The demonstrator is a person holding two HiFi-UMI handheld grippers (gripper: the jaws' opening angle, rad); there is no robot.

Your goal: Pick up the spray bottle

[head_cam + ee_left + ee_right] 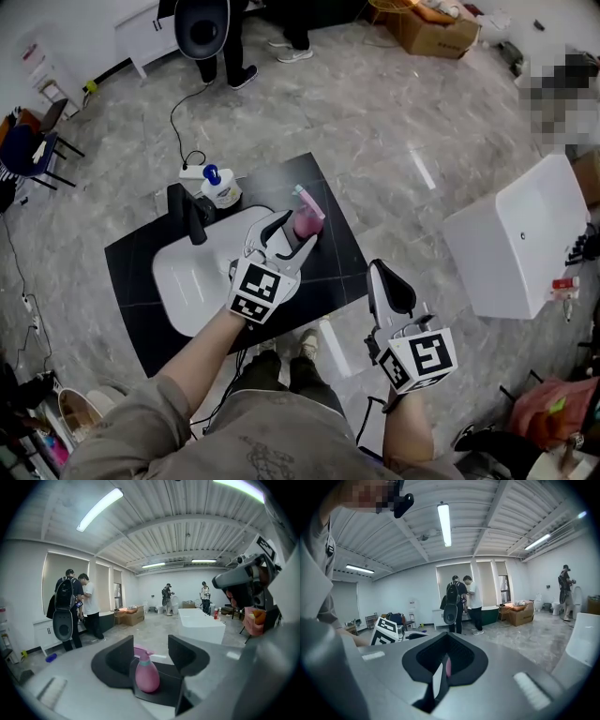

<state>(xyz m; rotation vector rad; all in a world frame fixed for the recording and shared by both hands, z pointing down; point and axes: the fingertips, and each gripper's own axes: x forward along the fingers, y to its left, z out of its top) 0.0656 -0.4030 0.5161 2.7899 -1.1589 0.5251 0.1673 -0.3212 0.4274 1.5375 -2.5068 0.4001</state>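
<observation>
Here, open jaws frame the pink spray bottle

A grey marbled floor (403,141) fills the head view. On it, near the person, stands a black counter (141,272), and to the right, well apart, a white tub (516,239). A white basin (187,281) is set into the counter's middle.

The left gripper (300,230) reaches over the basin's right rim toward the counter's far right corner. In the left gripper view its jaws stand wide apart (150,644), clamped on nothing. The right gripper (384,277) hangs off the counter's right edge, nearer the person, above the floor. In the right gripper view its jaws (445,641) are pressed together, with only a thin slit between them and nothing held.

A black faucet (192,216) rises at the basin's far left rim. Just beyond it sits a white pump bottle (220,187) with a blue top.

The spray bottle (307,217) stands upright on the counter's far right part. In the left gripper view it (146,674) sits in the gap between the jaws, a little left of centre, with space showing on either side.
</observation>
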